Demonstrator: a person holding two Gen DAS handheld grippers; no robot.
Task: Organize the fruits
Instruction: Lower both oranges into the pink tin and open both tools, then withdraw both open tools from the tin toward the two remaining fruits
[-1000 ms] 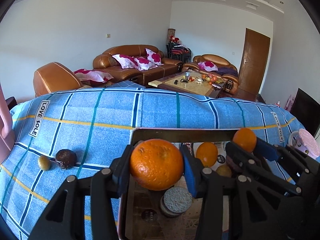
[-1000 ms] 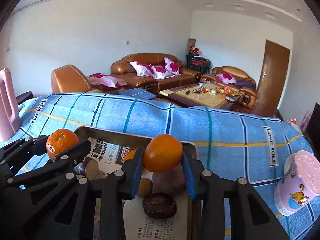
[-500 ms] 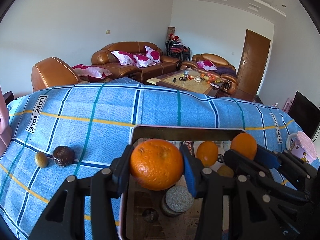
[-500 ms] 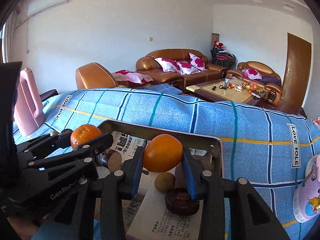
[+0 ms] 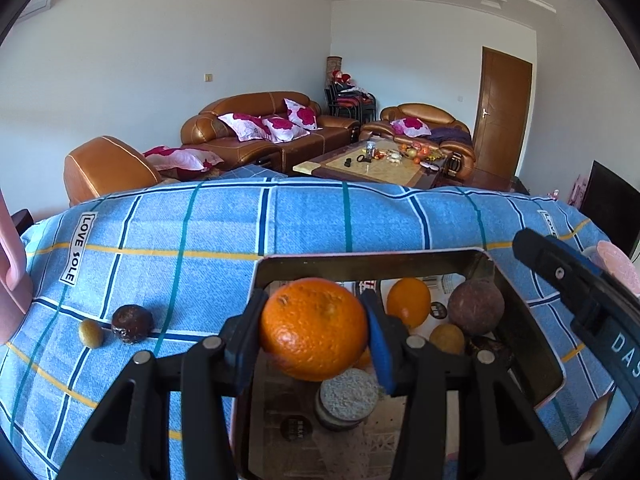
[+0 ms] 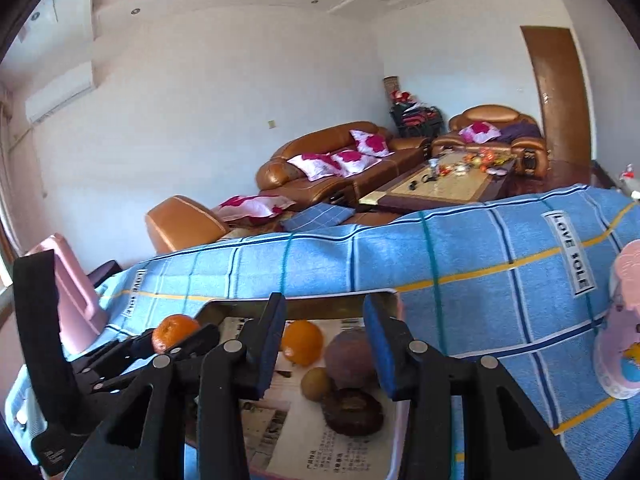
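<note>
**Now one orange held, one set down in the tray**

Over the near left part of the tray [image 5: 472, 258], the left tool [image 5: 316, 330] grips a large orange [image 5: 314, 328] between its blue pads. The right tool [image 6: 324, 344] has just been opening; its pads stand apart with nothing clamped, and a smaller orange [image 6: 302, 342] lies on the newspaper lining below and beyond them. Beside that fruit sit a round purplish-brown fruit [image 6: 350, 358], a small green-brown one [image 6: 316, 384], perhaps a kiwi, and a dark wrinkled fruit [image 6: 352, 410]. A grey-topped round piece [image 5: 348, 394] lies under the held orange. Outside the tray, on the blue checked cloth [image 5: 200, 240] of the counter, another dark fruit [image 5: 132, 323] and a small olive-coloured one [image 5: 91, 333] rest just beside each other. A pink cup [image 6: 622, 344] stands at the right.
</note>
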